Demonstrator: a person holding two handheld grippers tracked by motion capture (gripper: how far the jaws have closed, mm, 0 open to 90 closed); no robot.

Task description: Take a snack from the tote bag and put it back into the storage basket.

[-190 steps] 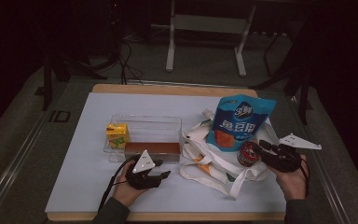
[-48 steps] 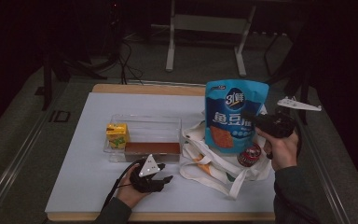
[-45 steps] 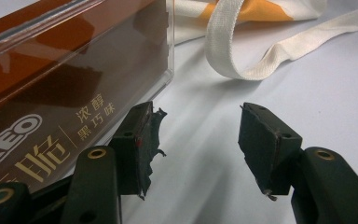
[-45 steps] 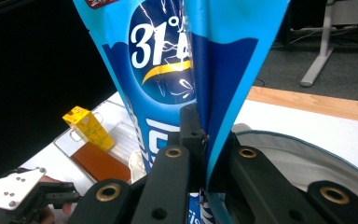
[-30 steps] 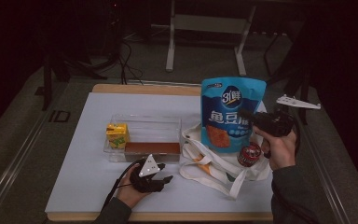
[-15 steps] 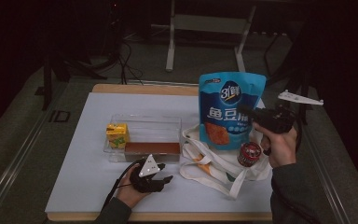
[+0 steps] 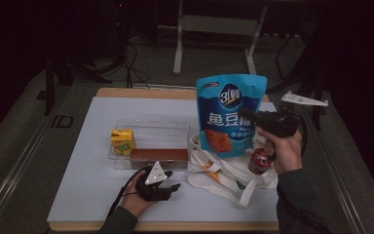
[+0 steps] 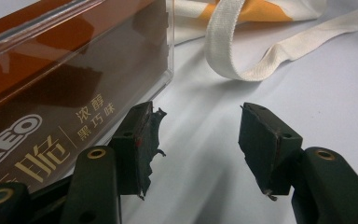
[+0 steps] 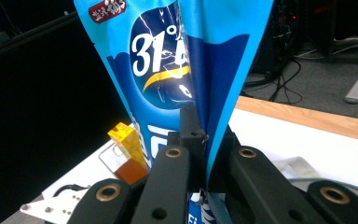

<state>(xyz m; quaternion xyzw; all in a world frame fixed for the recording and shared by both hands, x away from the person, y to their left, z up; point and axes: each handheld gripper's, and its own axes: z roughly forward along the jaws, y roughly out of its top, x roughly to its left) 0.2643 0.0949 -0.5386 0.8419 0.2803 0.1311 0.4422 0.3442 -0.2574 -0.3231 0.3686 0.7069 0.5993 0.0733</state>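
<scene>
Right claw [image 7: 253, 118] grips the blue snack pouch [image 7: 229, 114] upright above the tote bag [image 7: 226, 170]; left claw [image 7: 168, 184] rests released on the worktop [image 7: 78, 170].

The clear tray [image 7: 148, 141] sits at the table's [image 7: 92, 170] centre. Inside it, a juice carton [image 7: 122, 141] stands at its 9 o'clock end, a flat biscuit box [image 7: 158, 155] along its 6 o'clock wall. The left gripper [image 7: 168, 187] lies at 6 o'clock of the tray. The tote bag [image 7: 224, 170] lies at the tray's 3 o'clock, a can [image 7: 259, 161] on it. The snack pouch [image 7: 230, 114] hangs above the bag, the right gripper [image 7: 247, 120] at its 3 o'clock edge.
</scene>
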